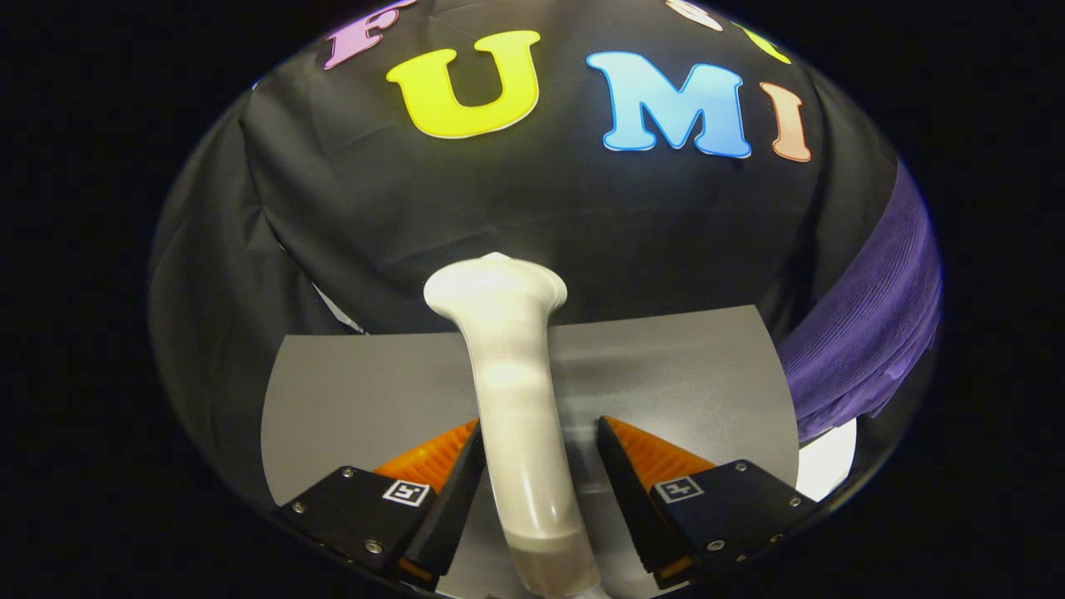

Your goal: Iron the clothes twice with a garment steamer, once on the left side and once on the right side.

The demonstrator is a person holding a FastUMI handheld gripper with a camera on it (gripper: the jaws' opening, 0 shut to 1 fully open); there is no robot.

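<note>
Grey table (691, 366), white steamer handle (512, 391) between parted tool (539, 437) fingers, purple garment (874, 324) beyond, off right.

Dim booth; glare on white steamer handle (507, 366); fisheye bending at edges; focus sharp.

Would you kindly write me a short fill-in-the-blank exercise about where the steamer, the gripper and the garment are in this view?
1. The white garment steamer stands ____ the gripper fingers.
2. The gripper's jaws are ____, with a gap on the steamer's right side.
3. The steamer stands on a ____ table.
4. The hanging garment beyond the fingers, to their right, is ____ in colour.

Missing words: between; open; grey; purple
</note>
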